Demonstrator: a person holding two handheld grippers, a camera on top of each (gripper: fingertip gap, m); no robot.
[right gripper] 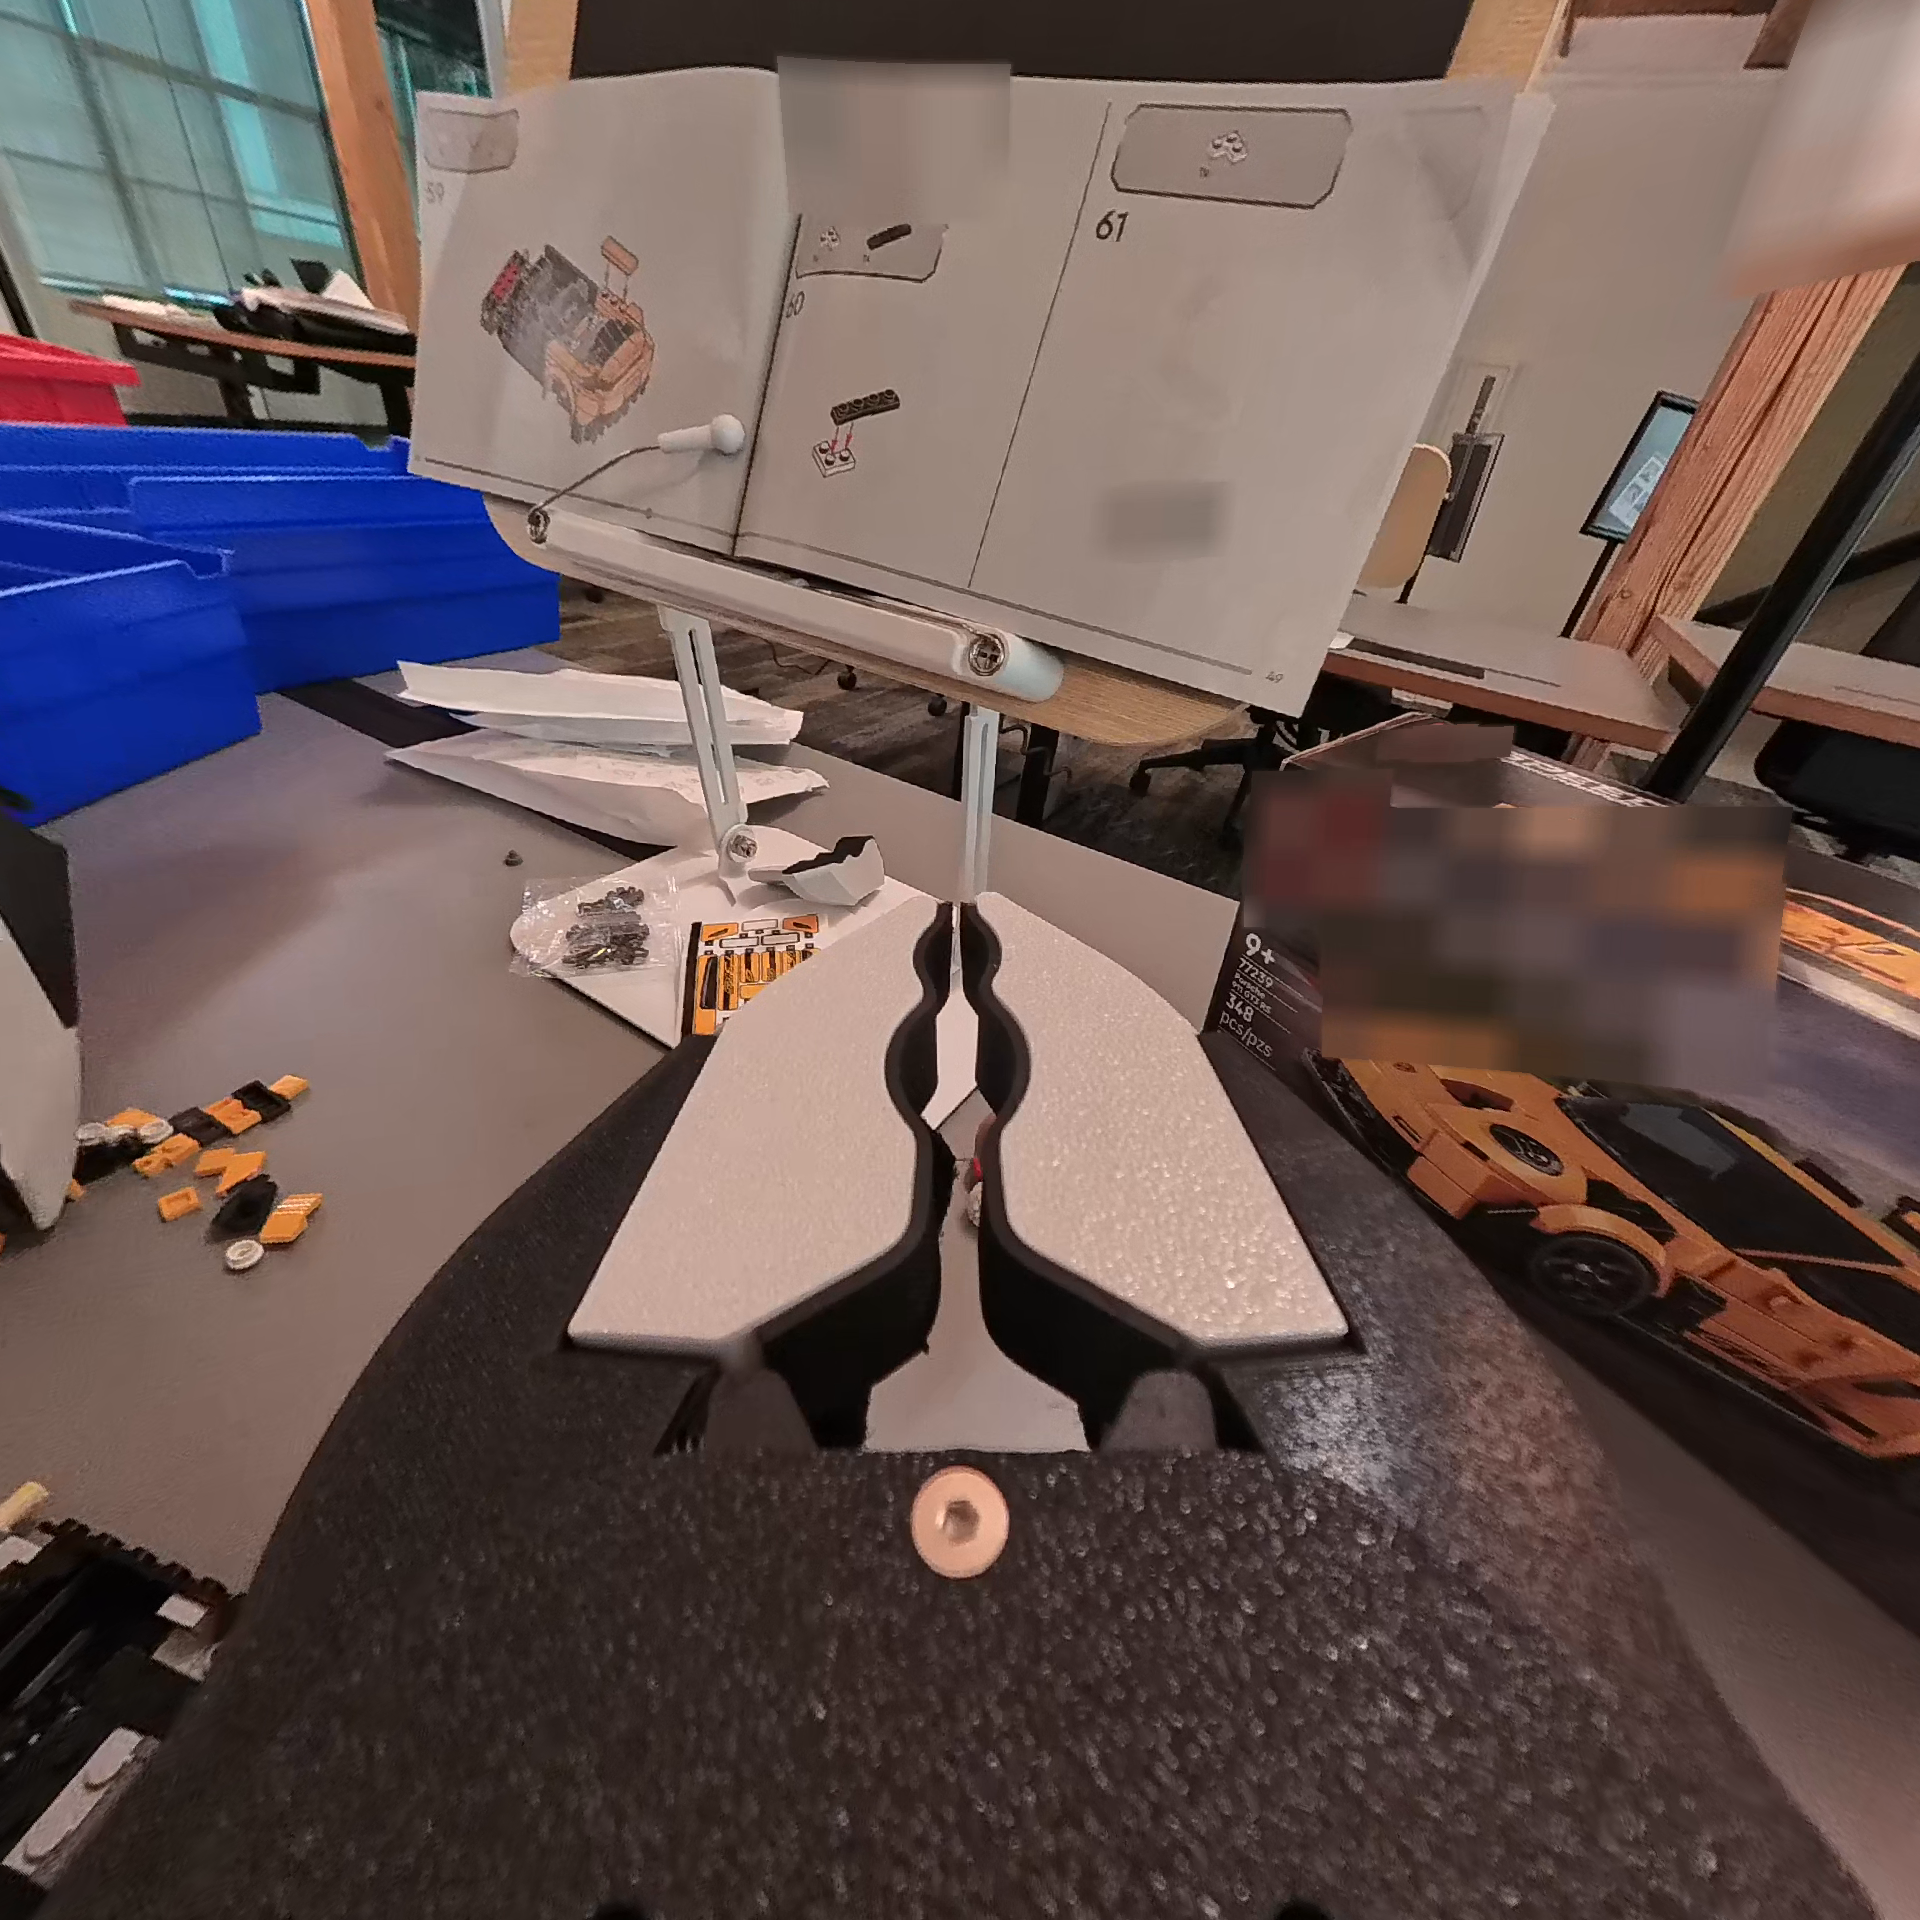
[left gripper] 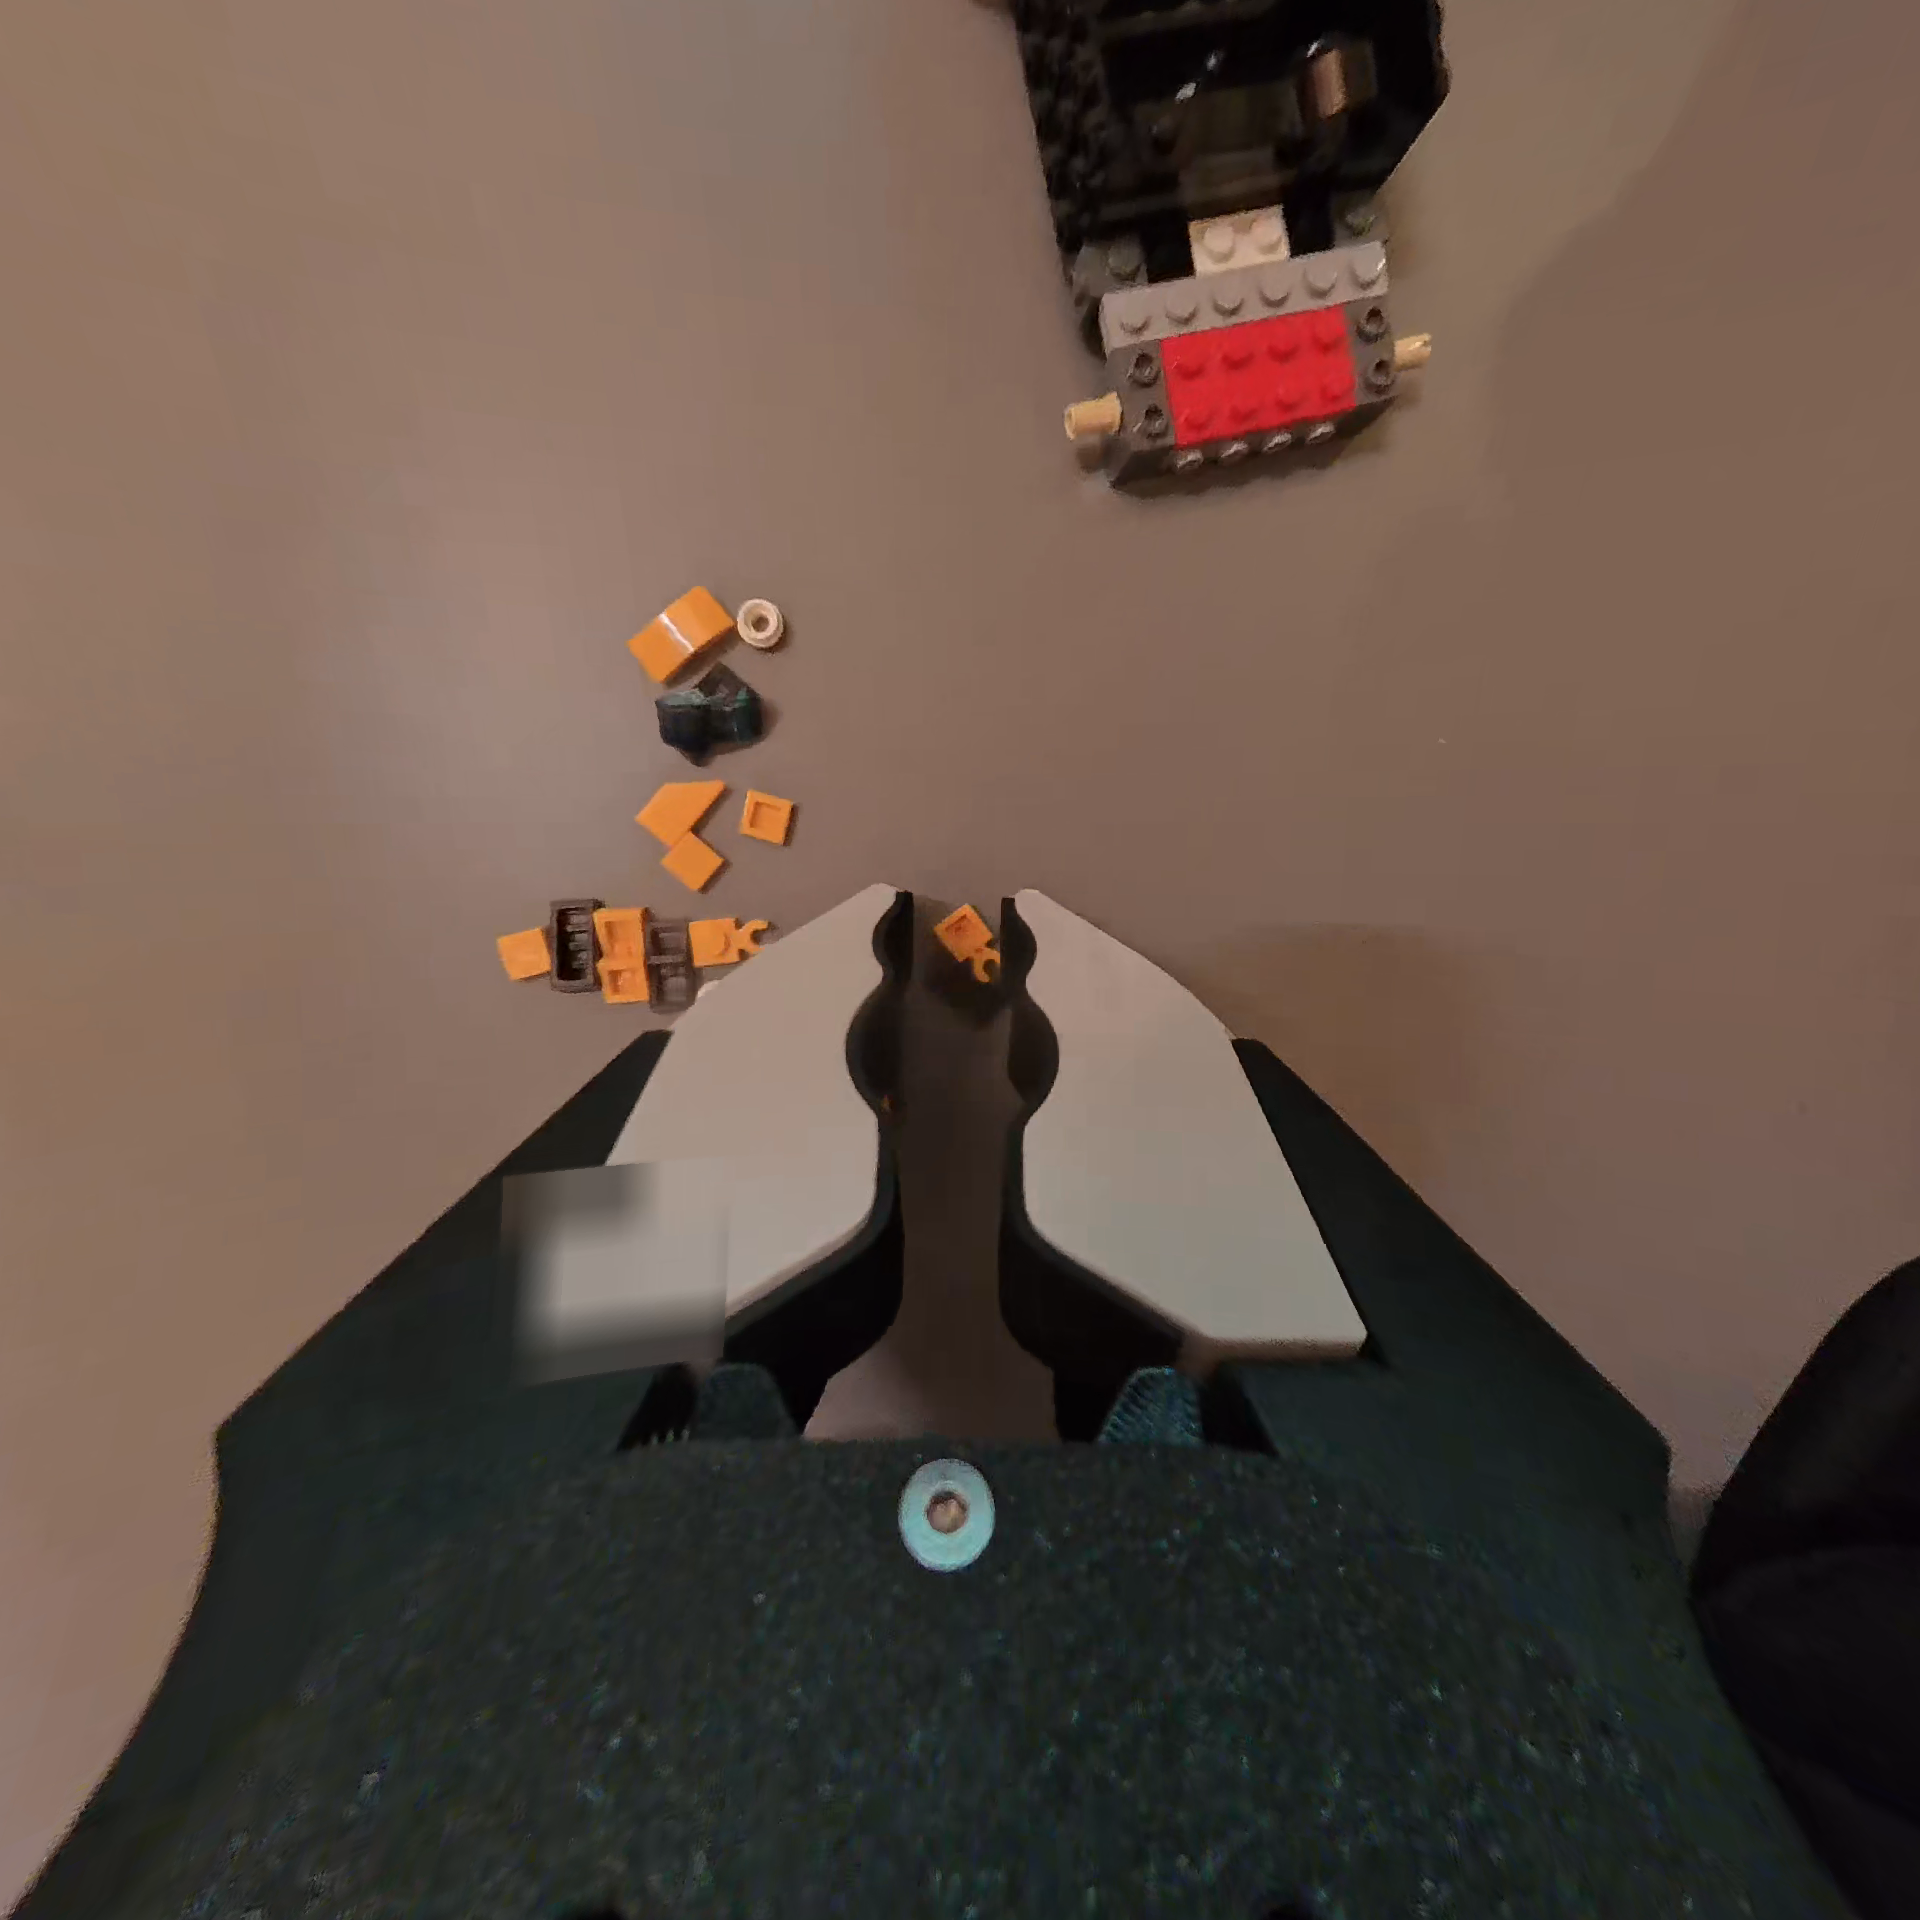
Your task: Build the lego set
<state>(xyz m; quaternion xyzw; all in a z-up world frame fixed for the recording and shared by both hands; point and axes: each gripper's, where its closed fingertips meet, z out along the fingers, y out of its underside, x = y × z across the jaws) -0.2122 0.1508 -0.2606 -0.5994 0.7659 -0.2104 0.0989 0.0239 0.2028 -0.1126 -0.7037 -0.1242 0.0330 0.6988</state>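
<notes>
Near the blocky grey studded plastic chassis with its red plate (left gripper: pixel 1252 379), the left gripper (left gripper: pixel 958 925) stands narrowly parted around a small orange clip piece (left gripper: pixel 966 935), while the right gripper (right gripper: pixel 958 920) is nearly closed, pinching a tiny red-and-silver piece (right gripper: pixel 971 1179).

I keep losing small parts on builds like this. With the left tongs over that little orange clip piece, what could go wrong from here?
1. The orange clip piece lies askew between the open left tongs; closing on it may flick it away.
2. The loose orange pieces lie close by on the left and could get knocked.
3. The right tongs look nearly shut, with something small deep between them that might drop.
</notes>
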